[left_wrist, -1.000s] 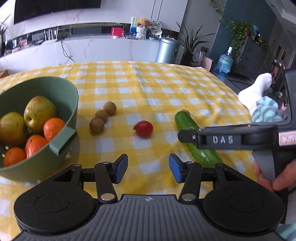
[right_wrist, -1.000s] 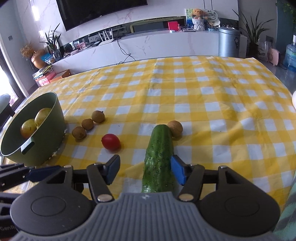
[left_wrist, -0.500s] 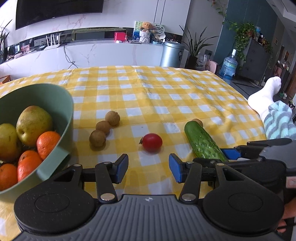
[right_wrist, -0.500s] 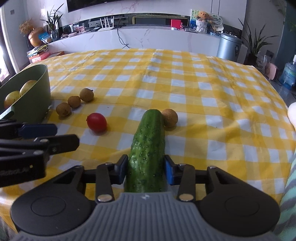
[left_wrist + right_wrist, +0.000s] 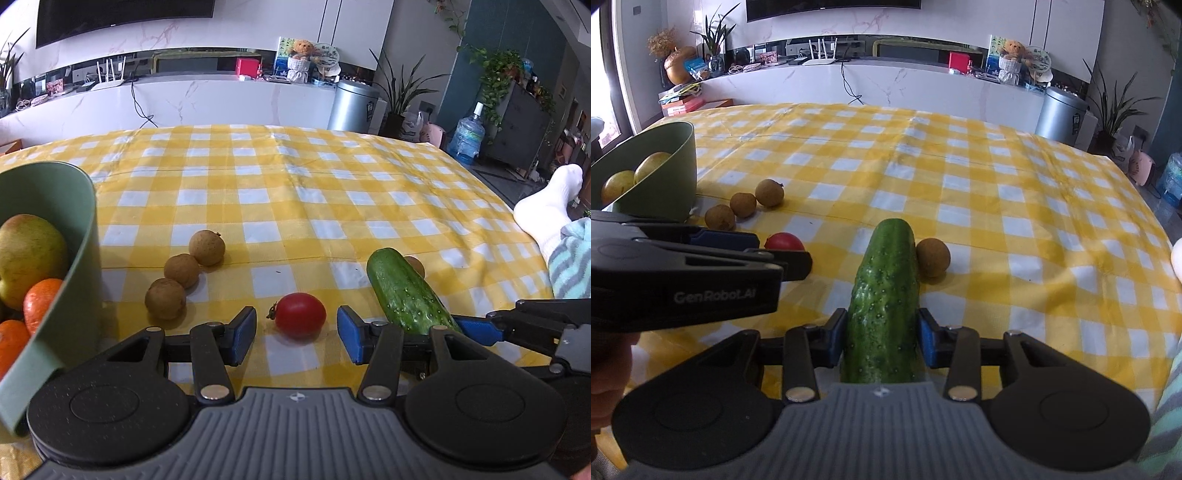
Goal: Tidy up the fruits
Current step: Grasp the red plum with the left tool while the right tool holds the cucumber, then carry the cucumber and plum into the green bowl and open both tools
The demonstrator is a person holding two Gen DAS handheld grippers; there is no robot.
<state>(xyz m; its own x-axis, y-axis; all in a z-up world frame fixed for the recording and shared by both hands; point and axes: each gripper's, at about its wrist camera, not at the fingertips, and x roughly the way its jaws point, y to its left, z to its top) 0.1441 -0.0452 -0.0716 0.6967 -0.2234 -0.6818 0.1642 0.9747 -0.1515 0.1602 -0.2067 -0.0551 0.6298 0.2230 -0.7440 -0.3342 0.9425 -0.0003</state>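
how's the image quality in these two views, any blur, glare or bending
Left wrist view: sharp, daylit, fisheye curves the tablecloth checks, soft shadow under the tomato. Right wrist view: cucumber crisp, window glare at the left edge, walls bowed.

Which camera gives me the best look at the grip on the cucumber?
The right wrist view: the cucumber runs up the middle, with the right gripper pads pressed on both sides. The left wrist view shows only its far end, with the grip hidden.
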